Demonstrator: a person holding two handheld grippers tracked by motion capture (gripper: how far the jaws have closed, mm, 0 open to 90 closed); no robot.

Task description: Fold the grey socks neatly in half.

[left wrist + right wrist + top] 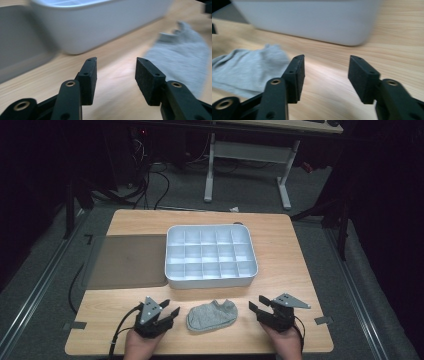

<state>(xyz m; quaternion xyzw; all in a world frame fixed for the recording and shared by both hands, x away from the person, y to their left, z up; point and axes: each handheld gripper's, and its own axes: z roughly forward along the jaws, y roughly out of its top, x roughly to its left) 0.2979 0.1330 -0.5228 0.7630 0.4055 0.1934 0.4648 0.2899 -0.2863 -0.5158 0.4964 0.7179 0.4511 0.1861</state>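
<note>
I see the grey sock [212,315] lying flat on the wooden table [280,250], between my two claws and touching neither. My left gripper [168,310] sits just to the sock's left, jaws spread apart with nothing between them; in the left gripper view the sock [180,57] lies ahead and to the right of the pads. My right gripper [258,306] rests just to the sock's right, jaws likewise spread and empty, bare wood between them. Beyond both claws stands the white divided tray [211,279], its compartments unfilled, with a grey mat [127,260] beside it, past my left claw.
</note>
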